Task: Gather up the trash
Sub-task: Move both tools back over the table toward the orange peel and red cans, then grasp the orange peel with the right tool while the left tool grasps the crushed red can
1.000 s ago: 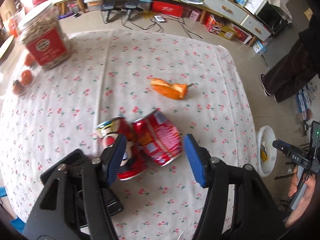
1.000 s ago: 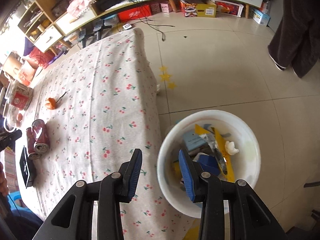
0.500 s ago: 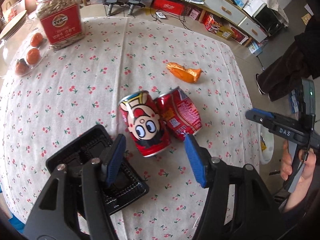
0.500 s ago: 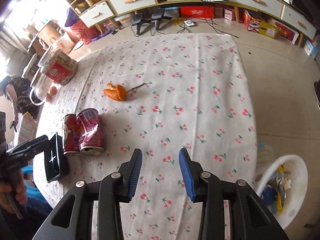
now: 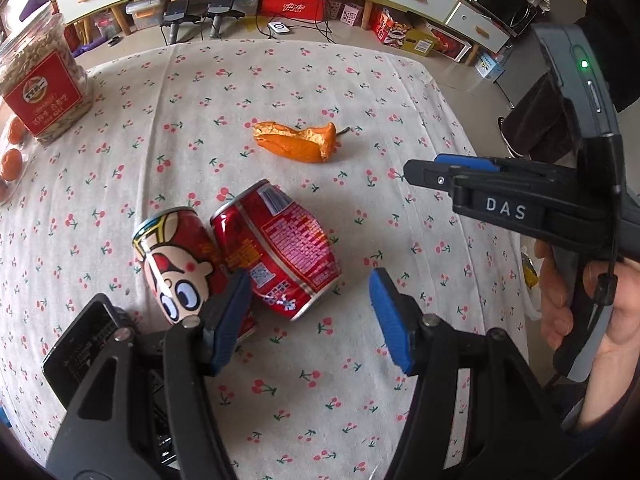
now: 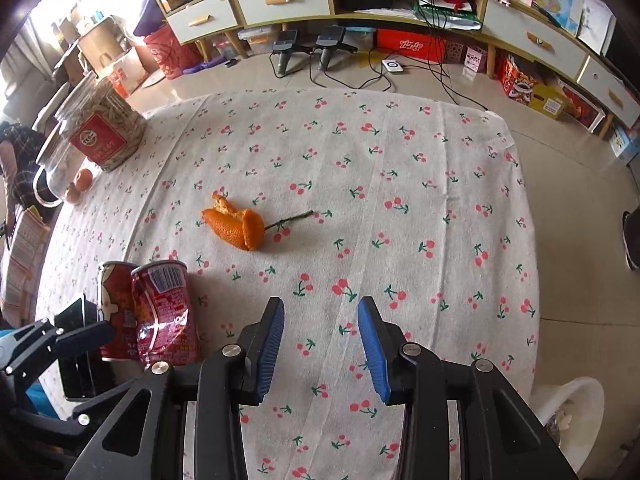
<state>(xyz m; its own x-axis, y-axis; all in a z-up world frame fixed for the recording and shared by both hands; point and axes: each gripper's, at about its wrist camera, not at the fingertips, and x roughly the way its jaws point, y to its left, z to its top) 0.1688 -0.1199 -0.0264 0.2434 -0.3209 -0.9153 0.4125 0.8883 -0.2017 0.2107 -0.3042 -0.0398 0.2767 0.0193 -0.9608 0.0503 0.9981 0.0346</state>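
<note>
Two crushed red cans lie side by side on the cherry-print tablecloth (image 5: 280, 88): one with a cartoon face (image 5: 176, 268) and one with printed text (image 5: 280, 256) (image 6: 166, 312). My left gripper (image 5: 310, 316) hovers open just in front of them, its left pad before the seam between the cans, nothing between its pads. An orange peel (image 5: 296, 142) (image 6: 236, 226) with a stem lies farther in on the cloth. My right gripper (image 6: 320, 342) is open over bare cloth, right of the cans, empty. The white trash bin (image 6: 572, 408) stands on the floor beside the table's right edge.
A black tray (image 5: 92, 344) sits under my left gripper's left finger. A glass jar with a red label (image 5: 40, 88) and small oranges (image 5: 10, 160) stand at the table's left. A person's hand (image 5: 592, 312) holds the right gripper. Shelves and boxes line the far wall.
My right gripper swung from above the trash bin to over the table, right of the cans. My left gripper shifted so the text can now lies nearer the gap between its pads.
</note>
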